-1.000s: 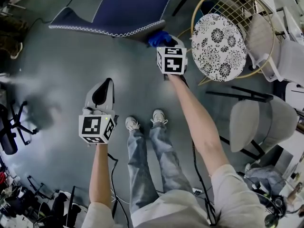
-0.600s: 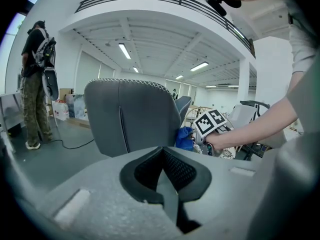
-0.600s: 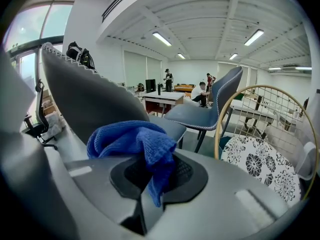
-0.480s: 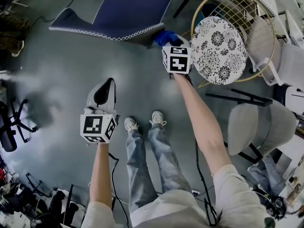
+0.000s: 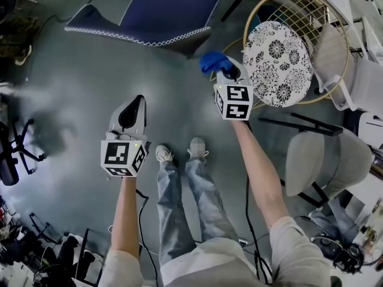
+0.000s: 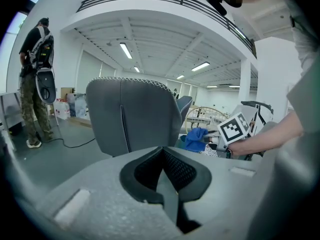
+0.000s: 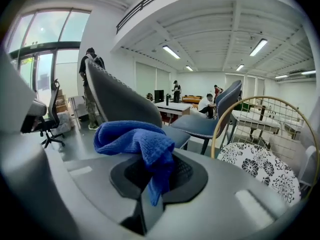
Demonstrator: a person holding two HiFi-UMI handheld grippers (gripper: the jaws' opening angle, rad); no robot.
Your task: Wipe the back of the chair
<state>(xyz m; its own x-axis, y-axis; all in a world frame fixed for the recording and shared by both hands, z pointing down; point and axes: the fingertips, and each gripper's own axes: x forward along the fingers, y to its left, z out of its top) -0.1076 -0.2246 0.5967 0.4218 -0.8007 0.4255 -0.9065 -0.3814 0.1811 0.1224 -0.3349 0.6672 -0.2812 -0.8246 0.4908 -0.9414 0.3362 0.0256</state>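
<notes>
On the grey floor (image 5: 78, 82) in front of the person's shoes (image 5: 165, 154), the chair (image 5: 149, 11) stood with its dark blue back and white-stitched edge towards the camera. The right tongs (image 5: 226, 70) were held out at arm's length and were clamped on a blue cloth (image 5: 214, 60). The cloth bunched above the pads and one fold hung down between them, as the right gripper view showed (image 7: 135, 139). In the head view the cloth hung just beside the chair's stitched lower edge, with a strip of floor showing between the two. In the right gripper view the chair (image 7: 120, 104) rose behind the cloth and to its left.

The left tongs (image 5: 133, 103) were held lower and nearer the body, well apart from the chair. Their pads were pressed together with nothing between them (image 6: 162, 171). The left gripper view looked at the chair's back (image 6: 132, 114), which stood upright. To its right were the cloth (image 6: 195, 139) and the right tongs (image 6: 220, 136).

Right of the cloth stood a wire chair (image 5: 246, 23) with a gold rim, and in it lay a round black-and-white flowered cushion (image 5: 278, 52). A grey chair (image 5: 326, 157) stood further right. A person (image 6: 35, 84) stood at the far left of the left gripper view, facing away.
</notes>
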